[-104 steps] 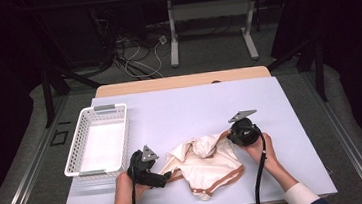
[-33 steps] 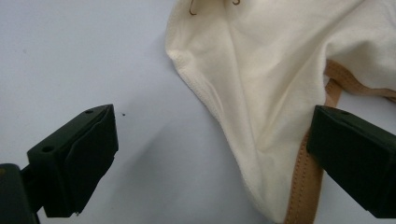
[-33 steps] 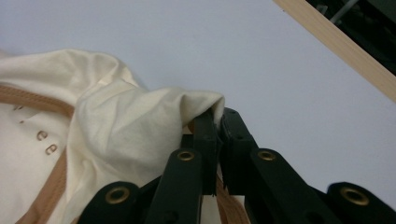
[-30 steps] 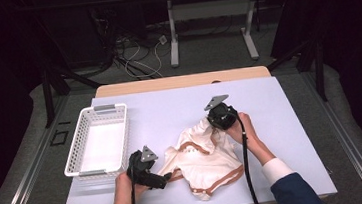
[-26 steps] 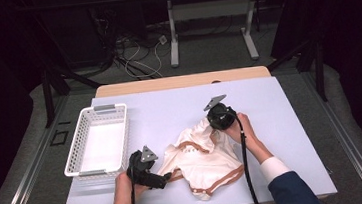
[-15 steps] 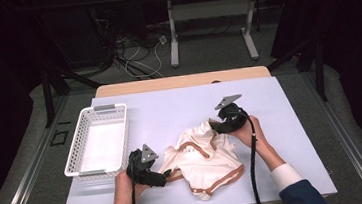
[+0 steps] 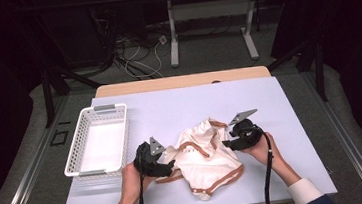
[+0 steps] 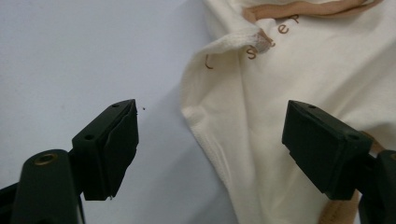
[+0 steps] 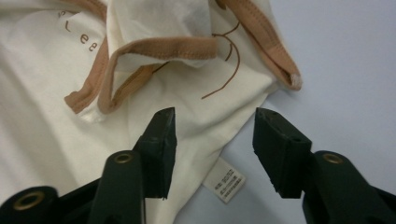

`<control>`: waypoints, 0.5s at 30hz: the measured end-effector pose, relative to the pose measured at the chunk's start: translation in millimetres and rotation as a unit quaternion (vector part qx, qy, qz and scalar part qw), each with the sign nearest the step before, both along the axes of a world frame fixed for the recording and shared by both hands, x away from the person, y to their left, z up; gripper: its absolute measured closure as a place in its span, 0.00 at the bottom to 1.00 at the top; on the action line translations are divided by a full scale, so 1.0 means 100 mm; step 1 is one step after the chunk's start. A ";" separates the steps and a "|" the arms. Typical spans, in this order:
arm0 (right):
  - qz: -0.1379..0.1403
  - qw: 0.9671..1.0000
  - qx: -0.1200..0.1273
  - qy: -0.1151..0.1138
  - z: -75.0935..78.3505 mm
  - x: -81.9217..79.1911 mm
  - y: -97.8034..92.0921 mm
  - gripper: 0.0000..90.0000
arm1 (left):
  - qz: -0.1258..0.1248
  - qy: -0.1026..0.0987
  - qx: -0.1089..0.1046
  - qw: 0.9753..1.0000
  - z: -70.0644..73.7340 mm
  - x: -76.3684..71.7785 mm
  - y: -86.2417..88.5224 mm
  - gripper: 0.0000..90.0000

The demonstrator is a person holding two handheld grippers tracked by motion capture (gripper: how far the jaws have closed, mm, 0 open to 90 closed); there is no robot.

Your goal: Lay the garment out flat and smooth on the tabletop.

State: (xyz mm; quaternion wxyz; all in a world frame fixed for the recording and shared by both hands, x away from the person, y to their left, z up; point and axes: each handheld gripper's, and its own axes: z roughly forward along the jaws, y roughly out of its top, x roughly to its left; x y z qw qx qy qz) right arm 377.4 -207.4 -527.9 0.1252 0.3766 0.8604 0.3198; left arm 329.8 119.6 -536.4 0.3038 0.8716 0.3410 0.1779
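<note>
A cream cloth bag (image 7: 205, 159) with brown straps is being left crumpled near the front edge of the desk (image 7: 179, 107), about midway along it. The left tongs (image 8: 210, 140) are being held spread over the bag's left edge, nothing being pinched between the jaws. The right tongs (image 9: 215, 140) are being held spread over its right edge, just above a small sewn-in label (image 9: 225, 180), with nothing gripped. A white basket (image 7: 98, 145) is being kept near the desk's left edge.

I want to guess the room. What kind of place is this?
Probably a lab or recording studio: dark curtains ring a plain table, cables lie loose on the floor, and handheld grippers work a cloth bag.
</note>
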 end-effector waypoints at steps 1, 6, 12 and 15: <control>-0.003 1.000 0.007 0.007 -0.01 -0.01 -0.01 0.57 | -0.004 0.002 0.002 1.000 0.00 -0.01 -0.01 0.22; -0.011 1.000 0.010 0.026 -0.05 -0.09 -0.05 0.57 | -0.018 0.017 0.012 1.000 -0.04 -0.06 -0.01 0.33; -0.012 0.999 0.003 0.042 -0.15 -0.11 -0.03 0.62 | -0.027 0.030 0.021 0.999 -0.09 -0.07 -0.01 0.47; -0.007 0.999 0.001 0.041 -0.18 -0.12 0.01 0.67 | -0.031 0.032 0.022 0.999 -0.12 -0.07 0.00 0.54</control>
